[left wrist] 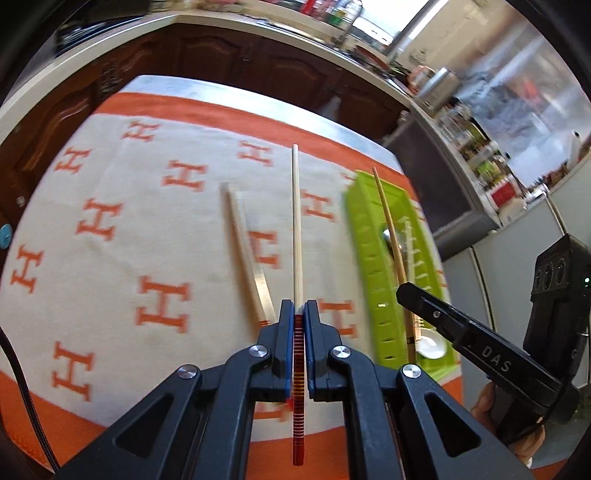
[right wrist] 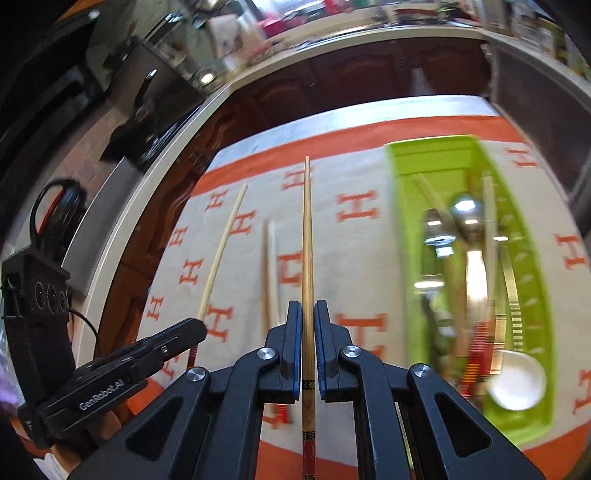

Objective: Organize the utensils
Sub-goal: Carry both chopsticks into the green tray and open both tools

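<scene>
Left wrist, chopstick (left wrist: 296,221) clamped between tongs (left wrist: 299,310)

To the right of the right gripper (right wrist: 307,314), the green tray (right wrist: 532,266) is smeared by motion blur, so its spoons (right wrist: 469,218) and chopsticks cannot be counted. The held chopstick's (right wrist: 307,236) decorated end runs off the bottom edge. Counter clutter (right wrist: 236,33) beyond is unreadable.
</scene>
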Available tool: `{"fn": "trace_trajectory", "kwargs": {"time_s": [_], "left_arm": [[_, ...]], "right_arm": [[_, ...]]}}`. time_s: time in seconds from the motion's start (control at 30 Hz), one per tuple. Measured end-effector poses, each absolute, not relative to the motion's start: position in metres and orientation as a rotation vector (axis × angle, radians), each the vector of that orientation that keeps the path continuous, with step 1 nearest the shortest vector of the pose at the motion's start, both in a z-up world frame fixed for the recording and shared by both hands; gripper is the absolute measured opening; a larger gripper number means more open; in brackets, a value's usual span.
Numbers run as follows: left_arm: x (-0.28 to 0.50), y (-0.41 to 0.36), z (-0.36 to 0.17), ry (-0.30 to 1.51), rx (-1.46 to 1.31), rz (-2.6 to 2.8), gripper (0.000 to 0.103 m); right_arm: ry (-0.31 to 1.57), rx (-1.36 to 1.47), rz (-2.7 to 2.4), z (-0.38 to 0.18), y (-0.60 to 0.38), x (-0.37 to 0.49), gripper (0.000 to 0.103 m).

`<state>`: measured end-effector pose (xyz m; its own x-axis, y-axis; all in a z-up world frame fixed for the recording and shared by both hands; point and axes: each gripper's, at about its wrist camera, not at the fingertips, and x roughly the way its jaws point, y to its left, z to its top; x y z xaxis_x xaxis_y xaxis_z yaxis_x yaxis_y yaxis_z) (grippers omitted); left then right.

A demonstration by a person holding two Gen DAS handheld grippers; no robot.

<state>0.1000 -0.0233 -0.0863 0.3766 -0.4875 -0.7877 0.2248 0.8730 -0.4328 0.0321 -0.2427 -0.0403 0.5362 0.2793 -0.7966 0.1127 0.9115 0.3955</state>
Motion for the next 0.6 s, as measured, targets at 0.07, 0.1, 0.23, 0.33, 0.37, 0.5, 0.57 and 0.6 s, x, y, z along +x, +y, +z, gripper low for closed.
{"fn": "trace_trajectory", "kwargs": {"time_s": [0.07, 0.1, 0.23, 0.33, 0.37, 0.5, 0.57, 0.6], "left_arm": [[0.102, -0.051, -0.081, 1.088, -0.254, -0.495, 0.003], [0.103, -0.067, -0.078, 1.087, -0.244, -0.508, 0.003], [0.111, -0.115, -0.080, 1.116, -0.228, -0.550, 0.003], [0.118, -0.147, -0.087, 1.137, -0.218, -0.561, 0.003], [0.120, -0.153, -0.089, 1.143, -0.216, -0.563, 0.003], [0.124, -0.185, -0.105, 1.186, -0.200, -0.564, 0.003], [0.122, -0.196, -0.110, 1.201, -0.192, -0.581, 0.004], [0.120, -0.198, -0.111, 1.201, -0.185, -0.582, 0.006]], "right_arm": [[0.993, 0.433, 0.043, -0.037, -0.273, 0.025, 0.006], [0.988, 0.432, 0.012, -0.035, -0.288, 0.022, 0.006], [0.992, 0.437, -0.043, -0.040, -0.334, 0.019, 0.006], [1.013, 0.442, -0.068, -0.051, -0.356, 0.023, 0.006], [1.021, 0.444, -0.071, -0.055, -0.361, 0.023, 0.006], [1.044, 0.443, -0.083, -0.068, -0.374, 0.032, 0.008], [1.019, 0.452, -0.076, -0.069, -0.376, 0.033, 0.011], [1.005, 0.457, -0.076, -0.070, -0.376, 0.033, 0.014]]}}
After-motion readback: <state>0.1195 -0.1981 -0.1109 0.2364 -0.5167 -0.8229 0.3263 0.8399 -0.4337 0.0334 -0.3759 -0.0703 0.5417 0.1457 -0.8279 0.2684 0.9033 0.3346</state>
